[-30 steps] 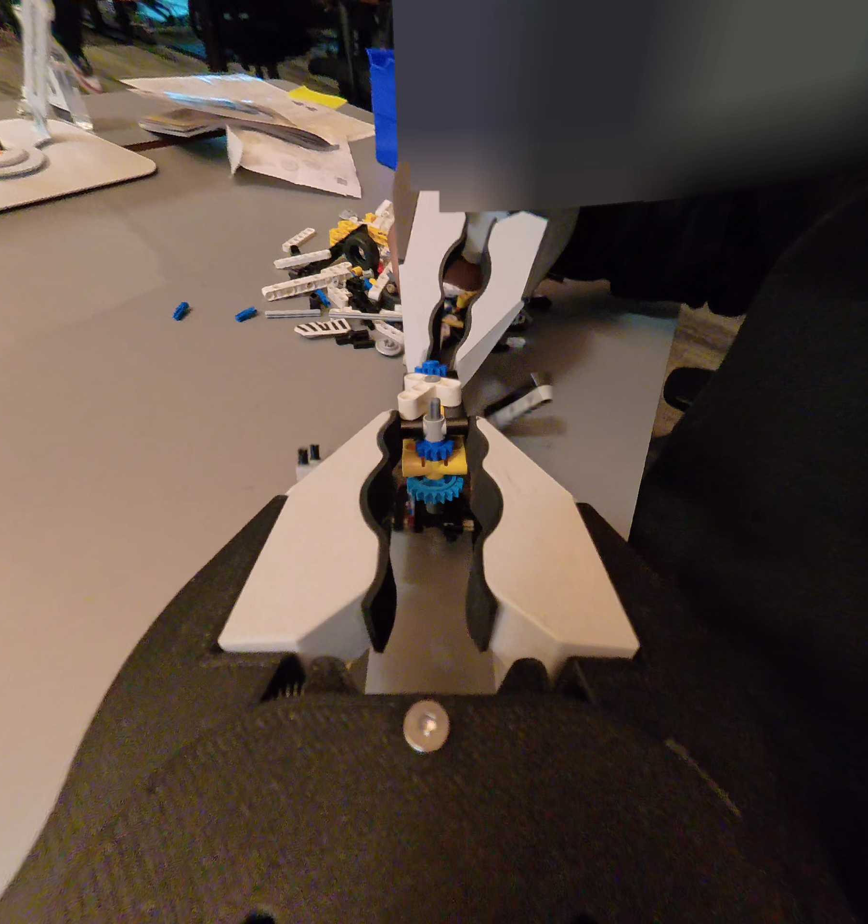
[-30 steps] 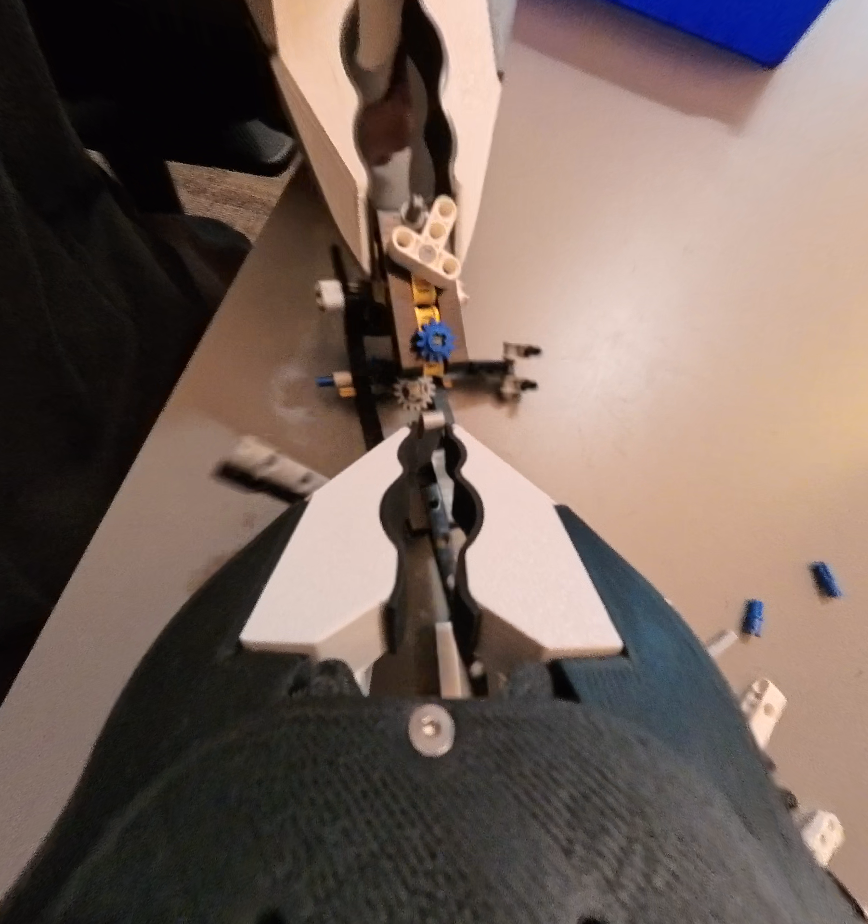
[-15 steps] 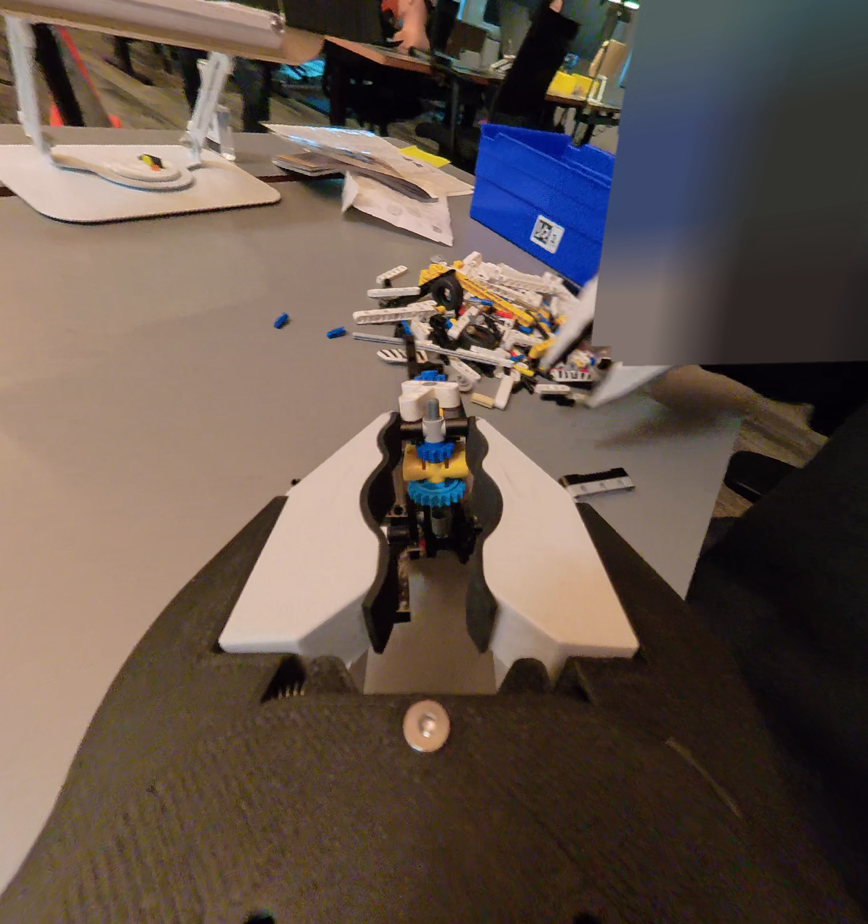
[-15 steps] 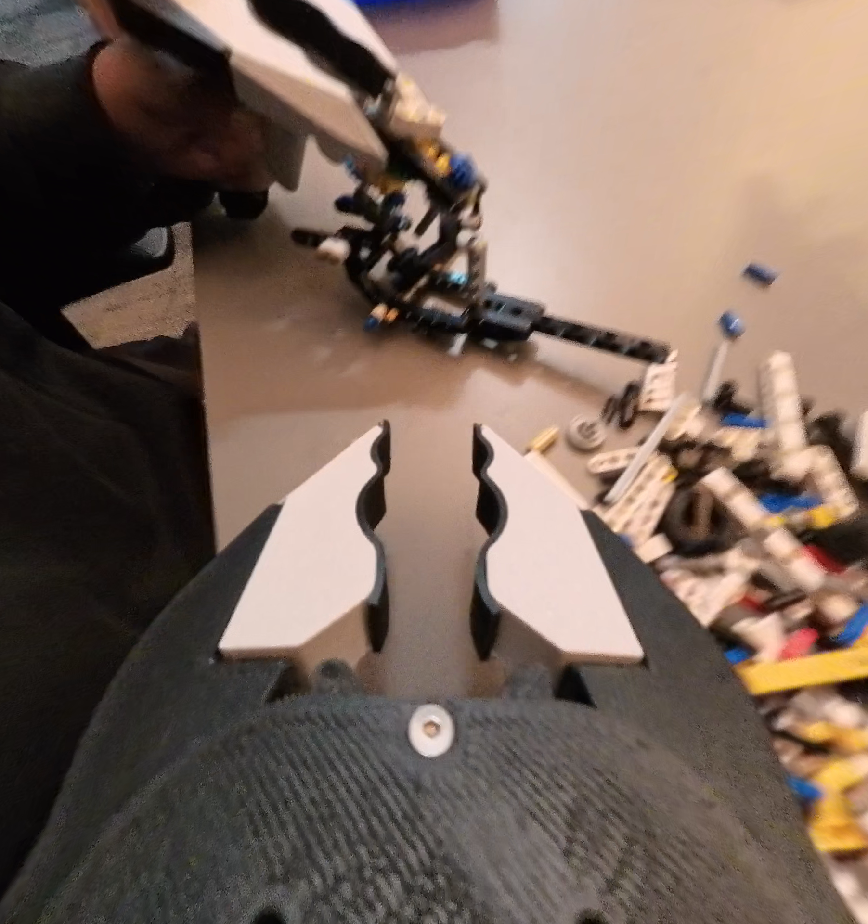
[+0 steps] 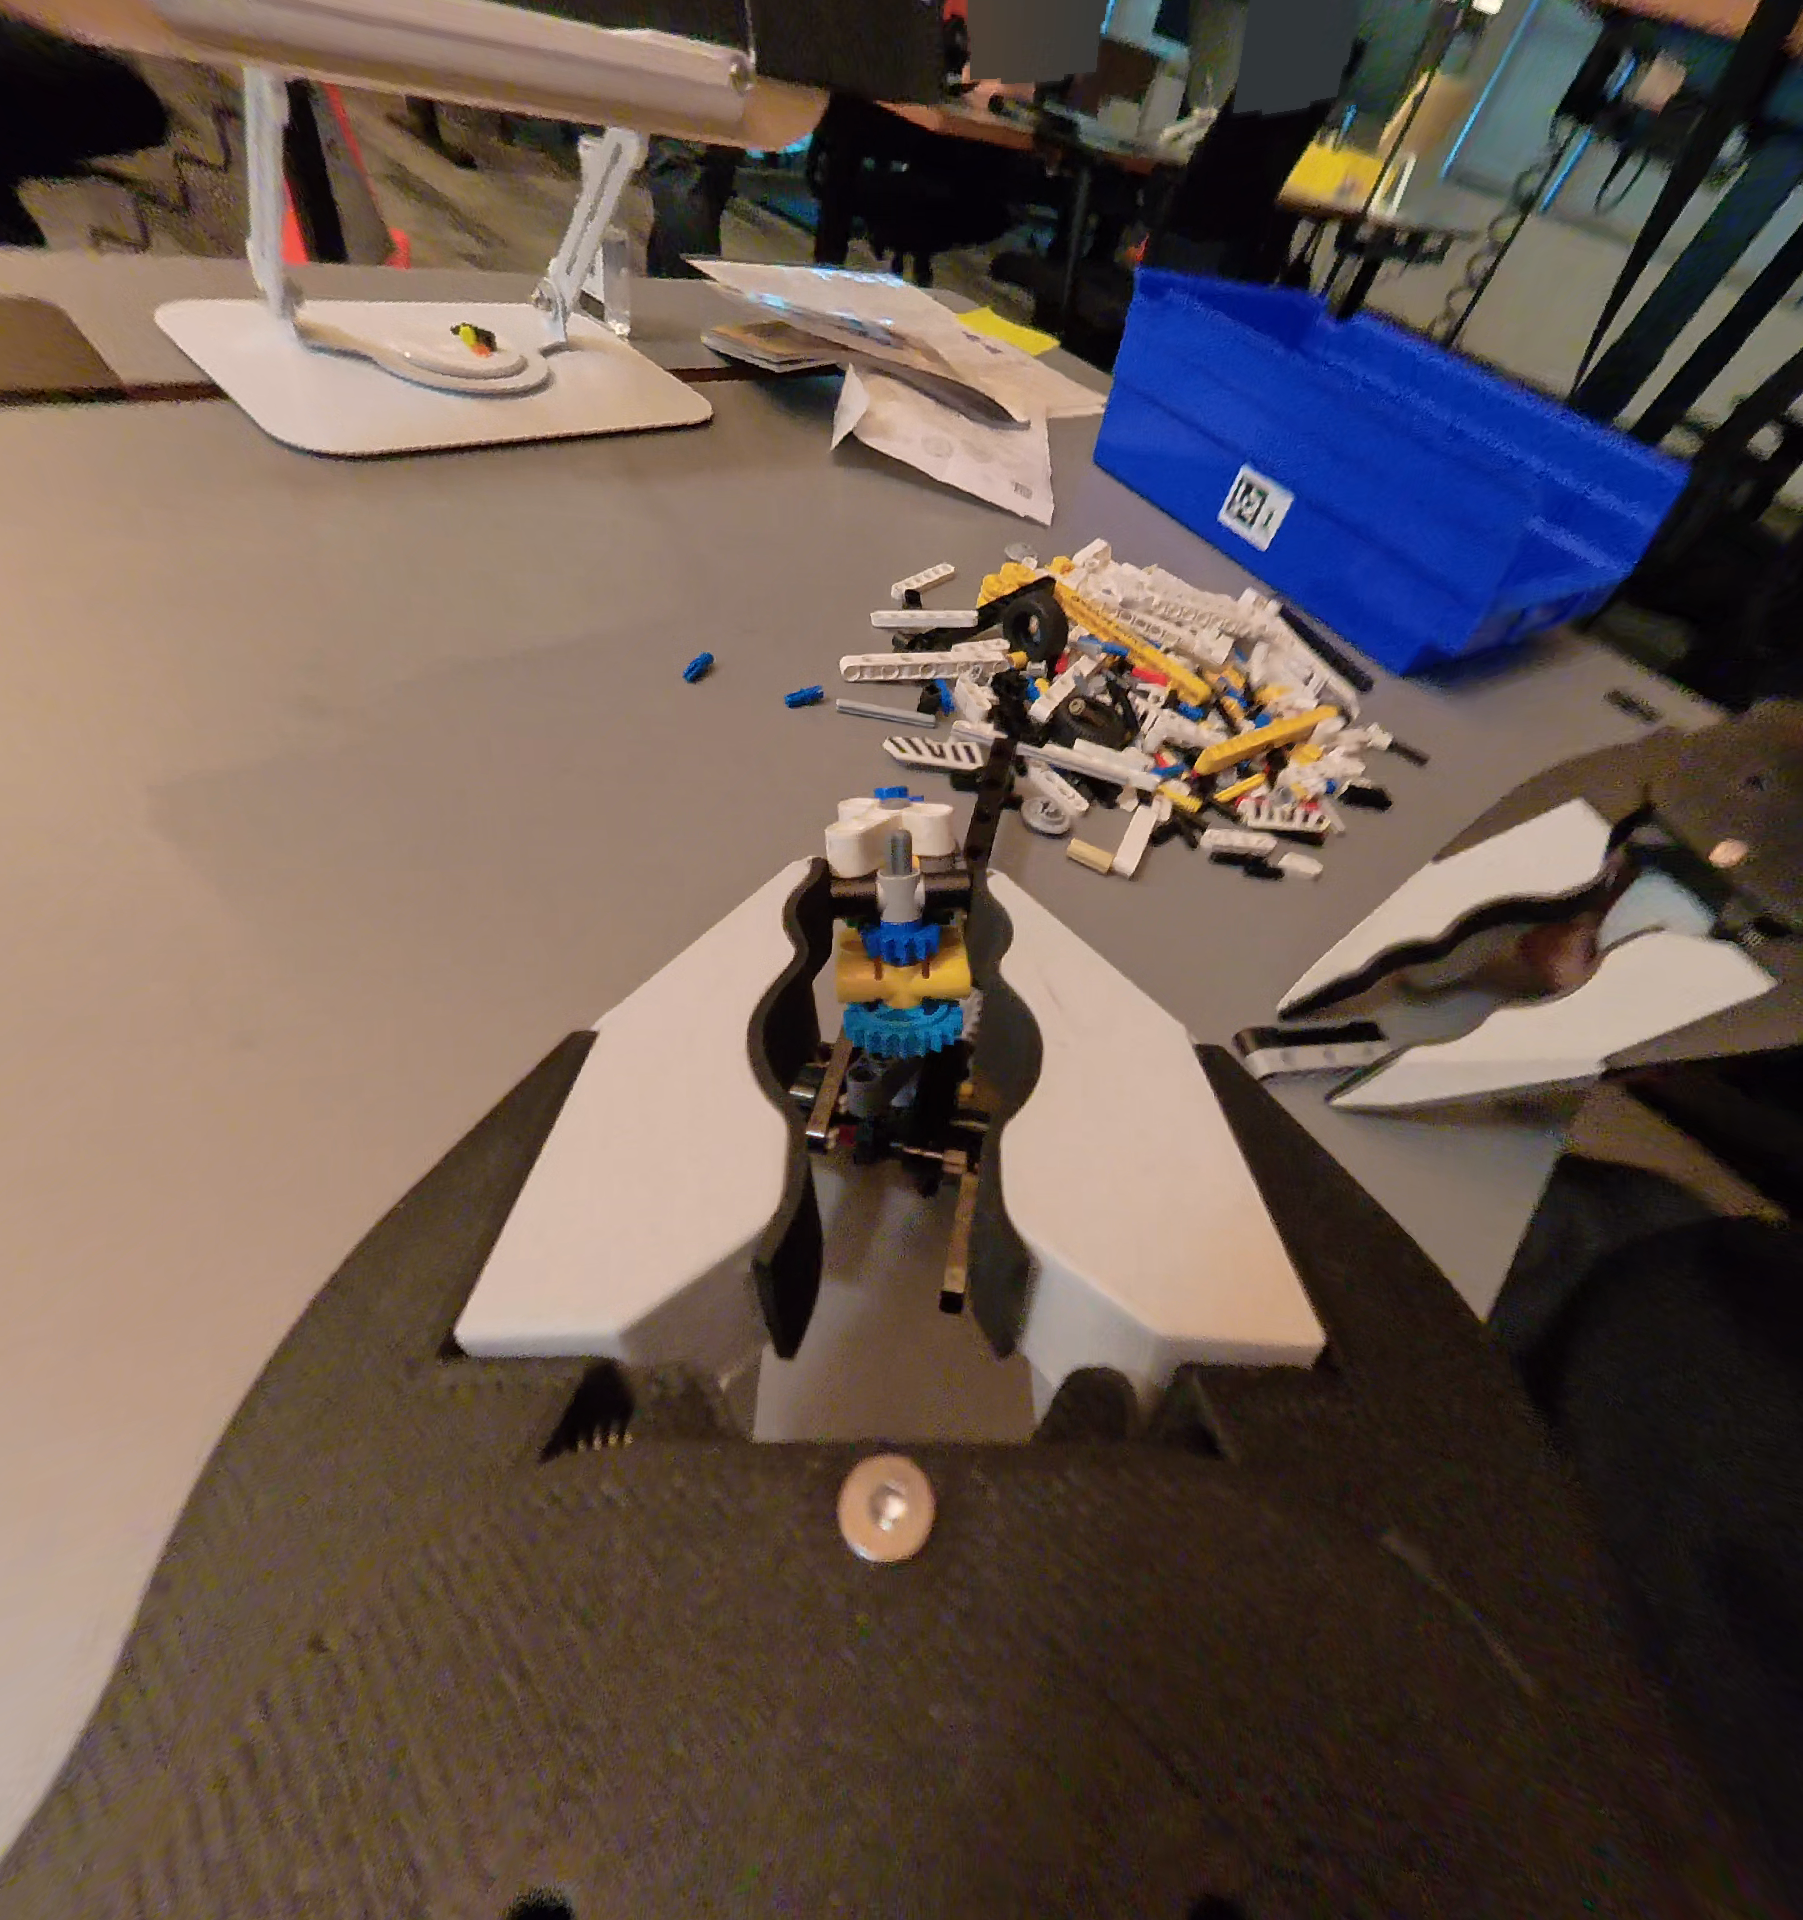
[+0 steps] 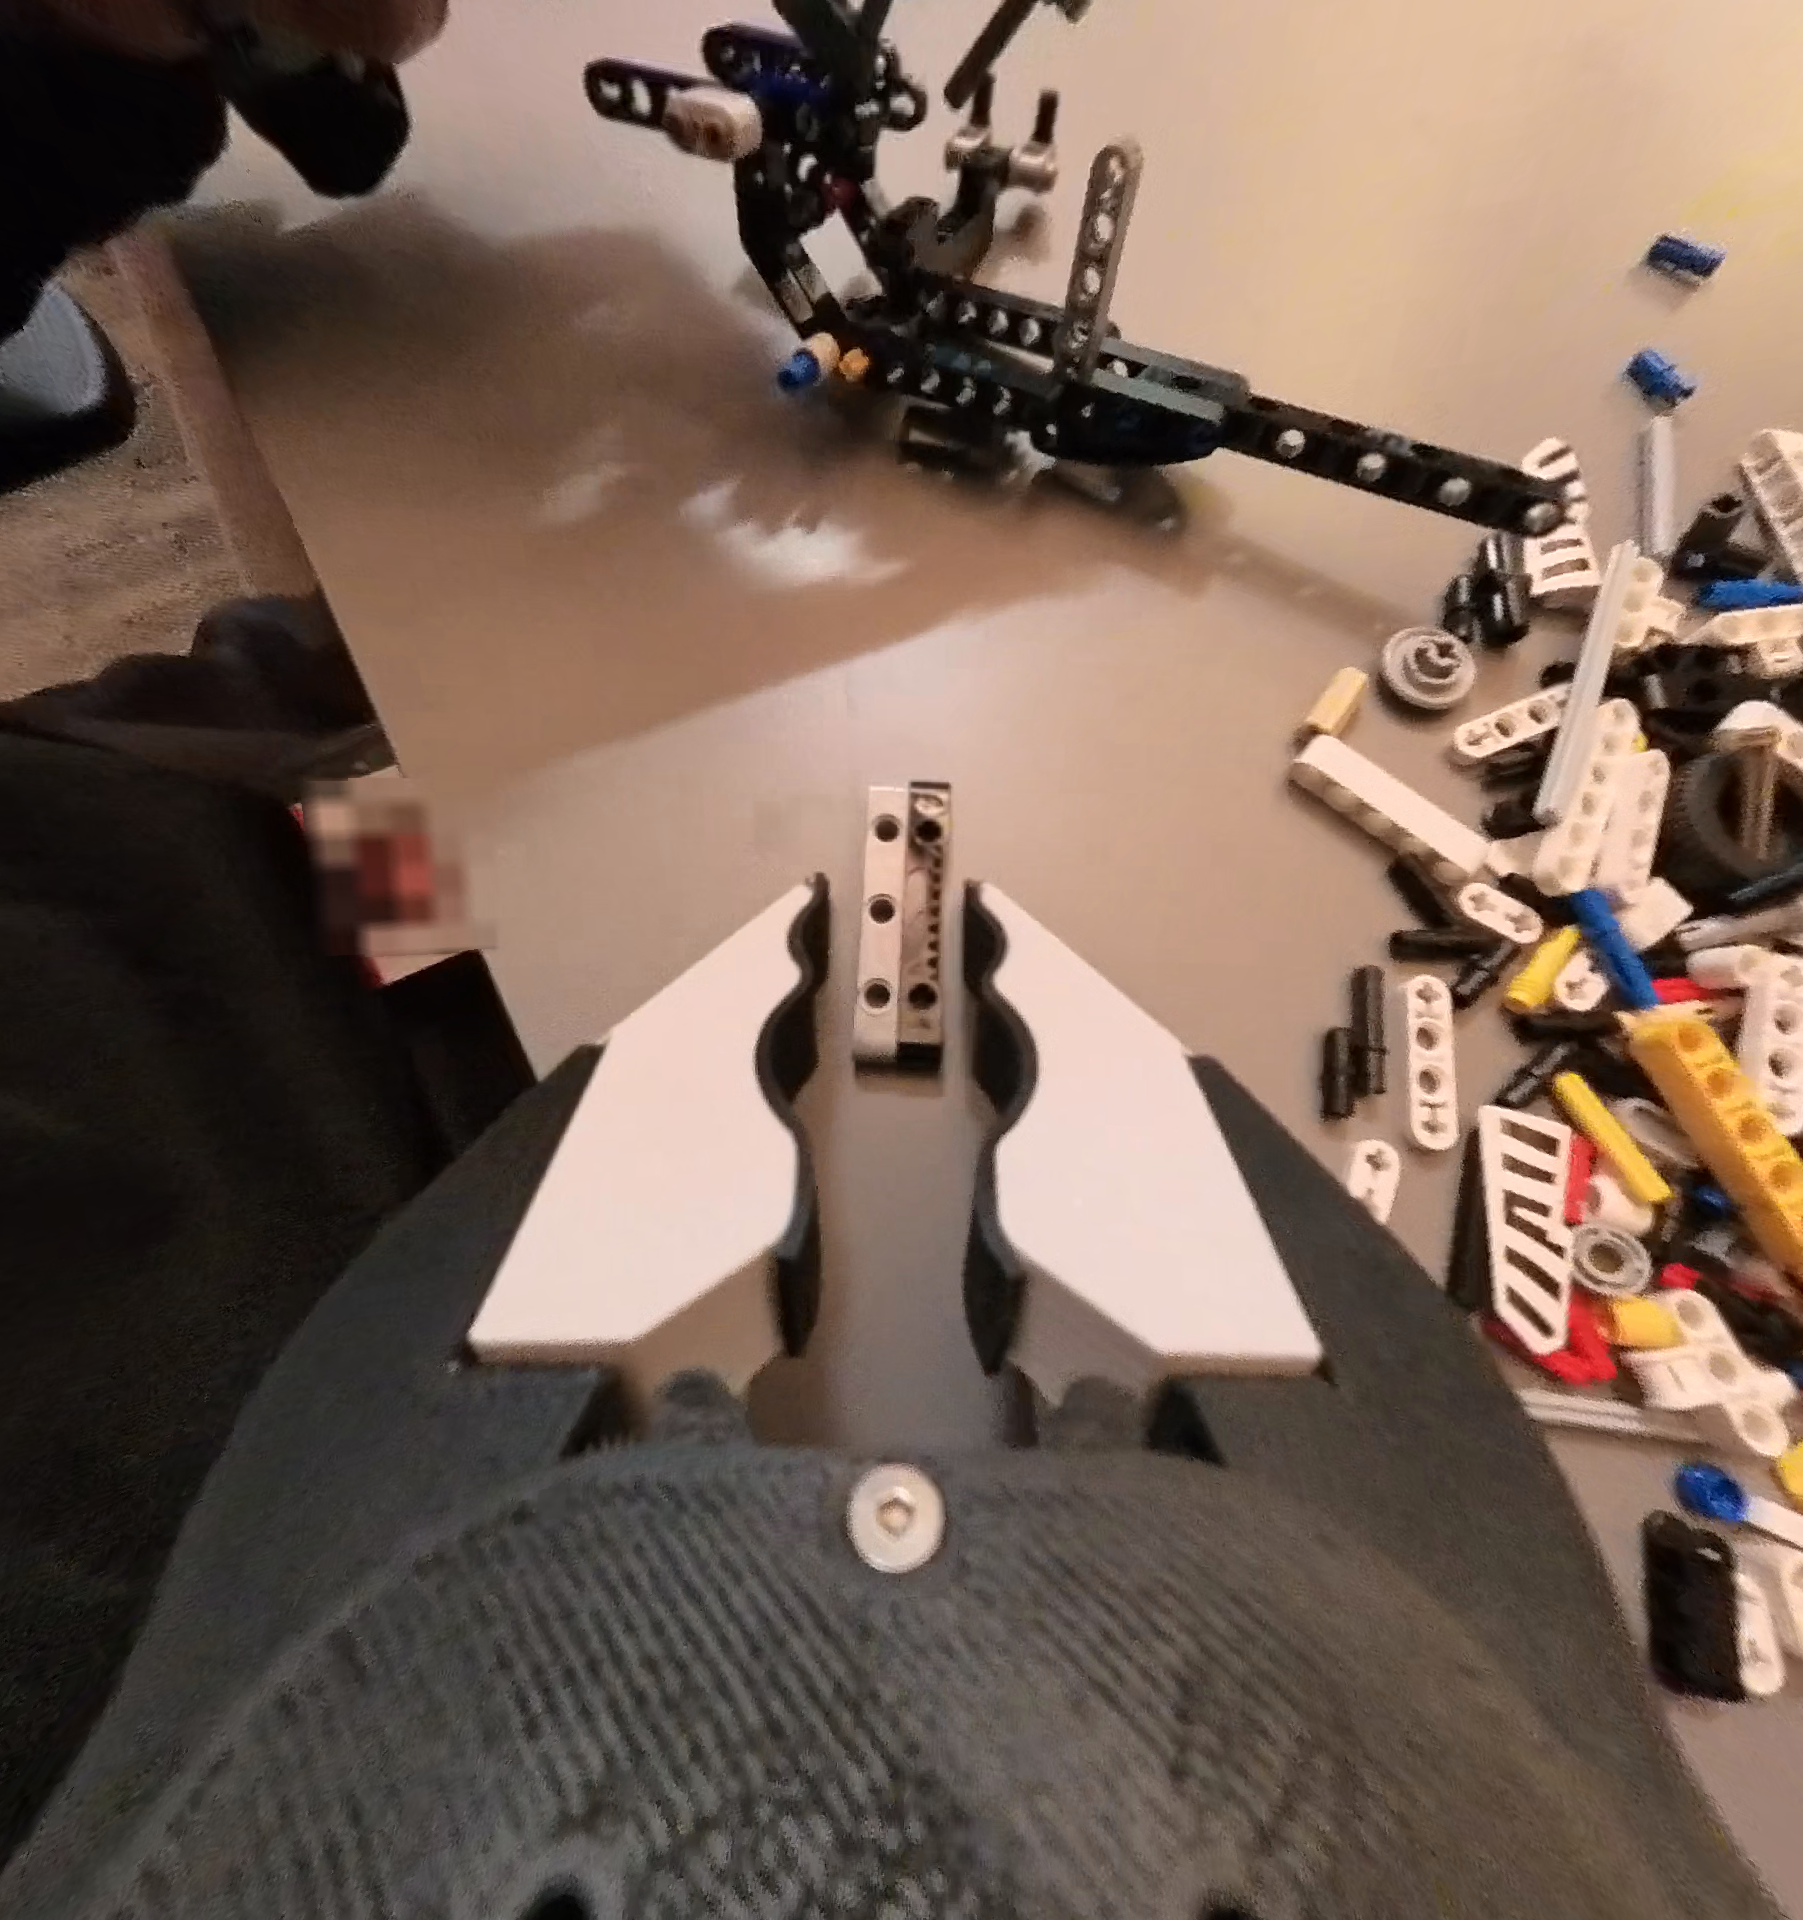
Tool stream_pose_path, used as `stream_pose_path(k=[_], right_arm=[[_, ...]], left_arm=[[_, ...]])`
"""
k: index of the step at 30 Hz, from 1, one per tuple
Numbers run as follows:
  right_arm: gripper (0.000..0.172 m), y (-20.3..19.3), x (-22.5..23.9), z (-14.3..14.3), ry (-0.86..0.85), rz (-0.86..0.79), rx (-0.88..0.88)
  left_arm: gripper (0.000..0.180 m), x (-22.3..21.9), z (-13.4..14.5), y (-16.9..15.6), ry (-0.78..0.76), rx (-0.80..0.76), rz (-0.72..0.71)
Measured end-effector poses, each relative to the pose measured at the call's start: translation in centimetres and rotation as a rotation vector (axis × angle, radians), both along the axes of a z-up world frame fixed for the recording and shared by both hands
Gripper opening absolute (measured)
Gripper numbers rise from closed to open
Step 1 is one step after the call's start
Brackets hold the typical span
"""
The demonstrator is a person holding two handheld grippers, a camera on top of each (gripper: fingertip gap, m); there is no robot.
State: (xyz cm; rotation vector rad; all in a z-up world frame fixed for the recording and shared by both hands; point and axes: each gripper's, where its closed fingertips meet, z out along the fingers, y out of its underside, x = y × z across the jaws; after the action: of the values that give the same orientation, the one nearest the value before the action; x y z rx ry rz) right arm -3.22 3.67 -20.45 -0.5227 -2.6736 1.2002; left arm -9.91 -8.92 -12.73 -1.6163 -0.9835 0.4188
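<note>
My left gripper (image 5: pixel 897 883) is shut on a small building-toy assembly (image 5: pixel 902 966): a black frame with blue gears, a yellow block and a white connector on top. Its pads press on the black frame from both sides. The assembly also shows in the right wrist view (image 6: pixel 980 364), standing on the table with a long black beam reaching towards the parts pile. My right gripper (image 6: pixel 895 894) is open and straddles a short white-and-black beam piece (image 6: pixel 902 935) lying on the table, with a gap on each side. The right gripper also shows in the left wrist view (image 5: pixel 1307 1055).
A pile of loose white, yellow, black and blue parts (image 5: pixel 1136 696) lies behind the assembly, and to the right in the right wrist view (image 6: pixel 1655 935). A blue bin (image 5: pixel 1396 499), papers (image 5: pixel 928 395) and a white stand base (image 5: pixel 409 384) are farther back. The table edge (image 6: pixel 284 582) runs on the left. Some 15 centimetres of space lies between my two pairs of fingers.
My right gripper left the assembly, opened, and swung over to the loose white-and-black beam, which now lies between its fingers. My left gripper kept its hold on the assembly.
</note>
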Motion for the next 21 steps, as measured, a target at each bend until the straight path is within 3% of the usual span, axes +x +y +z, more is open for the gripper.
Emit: stream_pose_path(k=[2, 6, 9, 16, 21], right_arm=[[0.013, -0.3, 0.3, 0.0, -0.004, 0.004, -0.01], [0.013, -0.4, 0.2, 0.0, -0.012, -0.005, -0.014], [0.012, -0.3, 0.2, 0.0, 0.002, -0.009, -0.01], [0.012, -0.3, 0.2, 0.1, 0.017, -0.011, -0.005], [0.012, -0.3, 0.1, 0.0, 0.008, -0.014, -0.009]], left_arm=[[0.024, -0.1, 0.2, -0.2, -0.049, 0.121, 0.005], [0.025, -0.7, 1.6, -1.1, -0.138, 0.466, 0.023], [0.025, -1.0, 2.5, -2.1, -0.149, 0.608, 0.023], [0.025, -1.9, 2.7, -4.0, -0.096, 0.515, 0.1], [0.025, -3.8, 2.2, -7.7, -0.058, 0.394, 0.221]])
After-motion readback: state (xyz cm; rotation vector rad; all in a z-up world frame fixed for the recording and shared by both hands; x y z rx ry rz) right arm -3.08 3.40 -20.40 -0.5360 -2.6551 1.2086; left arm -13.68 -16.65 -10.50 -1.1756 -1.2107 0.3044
